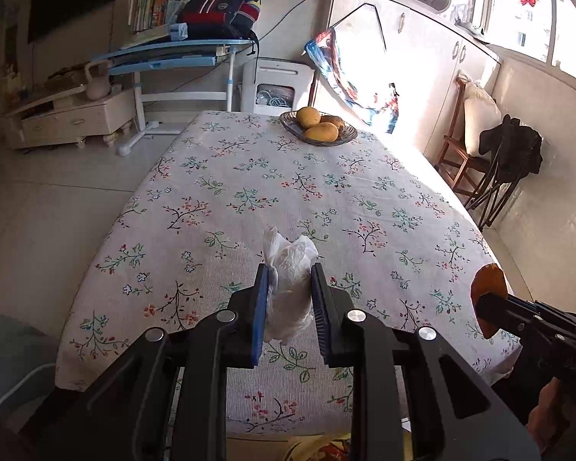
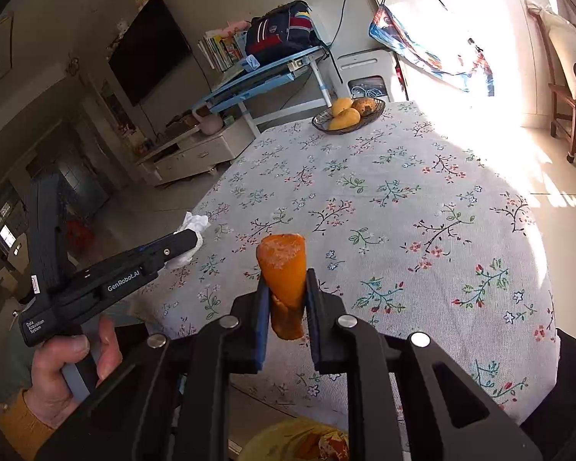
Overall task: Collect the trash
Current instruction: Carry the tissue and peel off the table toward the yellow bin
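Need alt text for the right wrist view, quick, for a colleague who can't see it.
The right gripper is shut on an orange fruit peel above a floral tablecloth. At left, the left gripper holds a crumpled white tissue; a fruit bowl sits at the far edge.

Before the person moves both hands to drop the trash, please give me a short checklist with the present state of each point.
1. Left gripper closed on the crumpled white tissue: ok.
2. Right gripper closed on the orange peel piece: ok.
3. Both pieces lifted off the floral tablecloth: ok.
4. The two grippers apart from each other: ok.
5. Fruit bowl far from both grippers: ok.
6. Bin below the table's near edge, open and ready: cannot tell; only a yellow shape shows there.
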Demonstrator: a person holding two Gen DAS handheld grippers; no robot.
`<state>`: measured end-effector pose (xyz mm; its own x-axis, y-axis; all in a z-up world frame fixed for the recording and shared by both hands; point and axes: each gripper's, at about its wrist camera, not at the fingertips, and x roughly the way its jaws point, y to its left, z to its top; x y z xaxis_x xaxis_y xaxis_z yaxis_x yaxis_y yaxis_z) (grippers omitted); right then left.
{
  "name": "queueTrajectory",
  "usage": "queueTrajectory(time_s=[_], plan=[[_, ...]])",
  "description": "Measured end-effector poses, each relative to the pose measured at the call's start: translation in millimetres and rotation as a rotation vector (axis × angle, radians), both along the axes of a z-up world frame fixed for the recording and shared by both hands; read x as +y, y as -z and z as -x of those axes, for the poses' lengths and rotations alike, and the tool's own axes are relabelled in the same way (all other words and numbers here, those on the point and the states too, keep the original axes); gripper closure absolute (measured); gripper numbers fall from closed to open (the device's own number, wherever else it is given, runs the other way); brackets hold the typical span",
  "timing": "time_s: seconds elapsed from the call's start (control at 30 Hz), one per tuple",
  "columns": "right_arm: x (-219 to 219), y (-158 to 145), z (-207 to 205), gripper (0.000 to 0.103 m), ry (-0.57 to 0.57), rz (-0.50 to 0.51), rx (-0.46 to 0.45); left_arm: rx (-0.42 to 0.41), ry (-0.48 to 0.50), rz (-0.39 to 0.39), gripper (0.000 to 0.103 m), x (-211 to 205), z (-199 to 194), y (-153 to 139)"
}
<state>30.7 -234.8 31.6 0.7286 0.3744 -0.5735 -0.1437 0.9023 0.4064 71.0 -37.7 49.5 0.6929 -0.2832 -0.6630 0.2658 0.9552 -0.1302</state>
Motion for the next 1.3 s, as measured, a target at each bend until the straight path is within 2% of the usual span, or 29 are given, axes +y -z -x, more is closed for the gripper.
queueTrajectory(time_s=[0.23,0.5,0.9,1.3], plan=[[-6,-1,3,0.085,0.032,0.016,-0.024,-0.009,0.002,0.009,0.082,3,24,-4],[-1,2,17,0.085,0.017,0.012,-0.018,-0.005,0.013,0.018,0.082,-2,46,-5],[10,6,55,0.085,-0.027,0.013,0.004,0.010,0.029,0.049,0.082,-3,90,-5],[14,13,86,0.085,-0.037,0.014,0.063,0.052,0.076,0.059,0.082,-8,130,9]])
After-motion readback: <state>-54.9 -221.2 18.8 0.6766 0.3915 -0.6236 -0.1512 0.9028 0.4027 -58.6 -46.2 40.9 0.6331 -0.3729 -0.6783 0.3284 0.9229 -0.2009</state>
